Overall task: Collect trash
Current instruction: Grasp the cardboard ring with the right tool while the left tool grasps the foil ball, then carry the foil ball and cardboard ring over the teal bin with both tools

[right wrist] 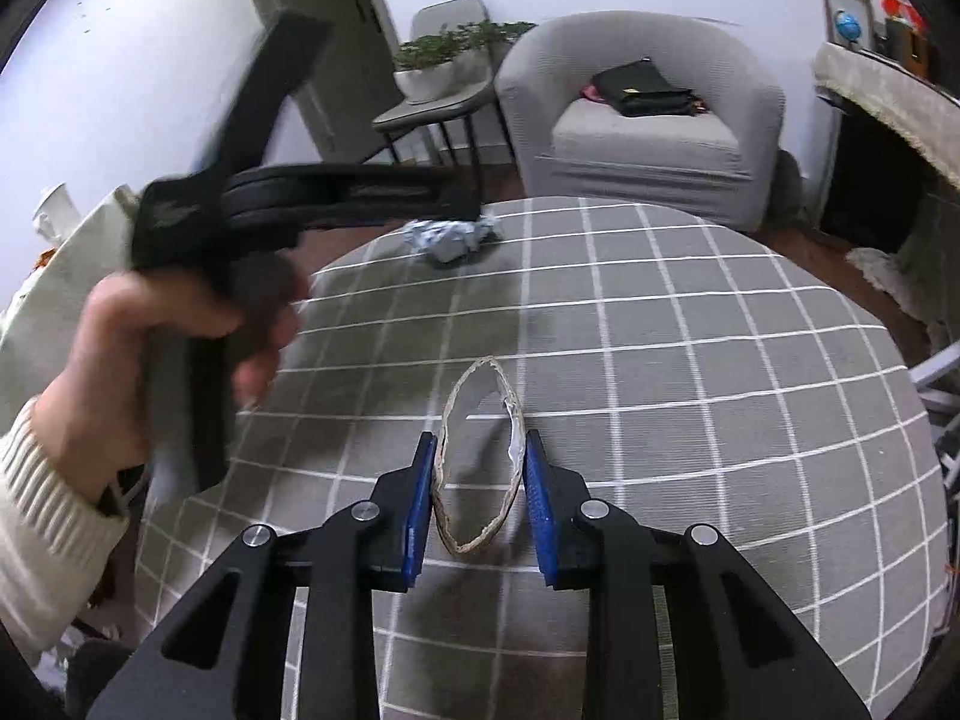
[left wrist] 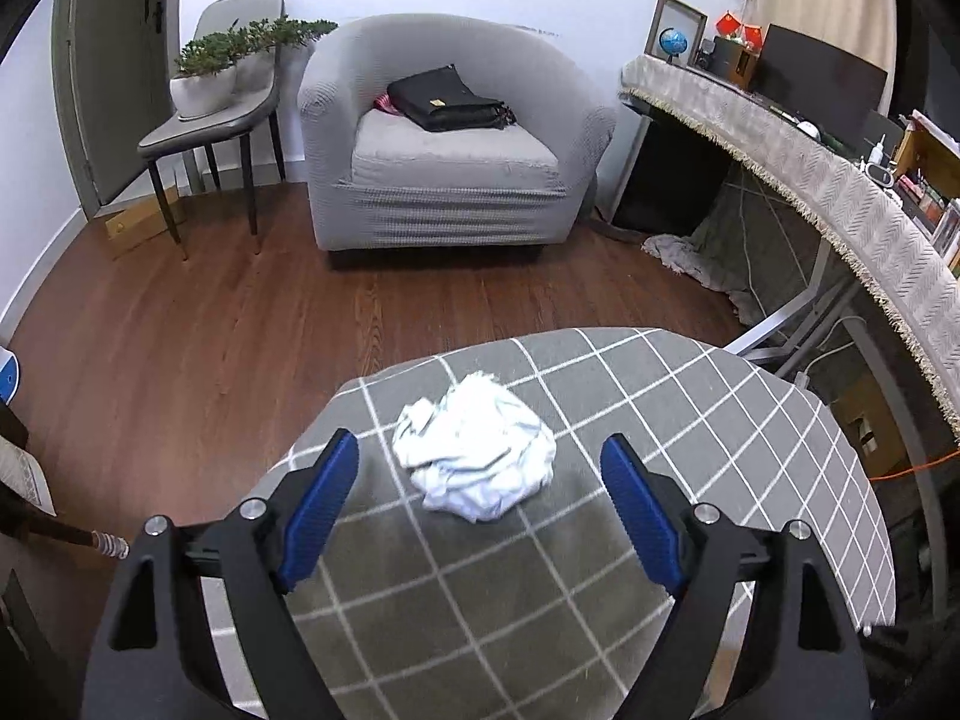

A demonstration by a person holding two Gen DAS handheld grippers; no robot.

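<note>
A crumpled white paper wad (left wrist: 474, 453) lies on the grey checked tablecloth (left wrist: 690, 420) near the table's far edge. My left gripper (left wrist: 480, 459) is open, its blue pads on either side of the wad and a little above it. In the right wrist view the wad (right wrist: 453, 240) shows under the left gripper's blurred black body (right wrist: 336, 195). My right gripper (right wrist: 478, 453) is shut on a squashed cardboard ring (right wrist: 480, 456), which it holds upright over the tablecloth (right wrist: 720, 390).
A grey armchair (left wrist: 444, 138) with a black bag (left wrist: 447, 99) stands beyond the table. A chair with potted plants (left wrist: 210, 78) is at the left. A cluttered desk (left wrist: 840, 180) runs along the right. Wooden floor (left wrist: 210, 330) lies between.
</note>
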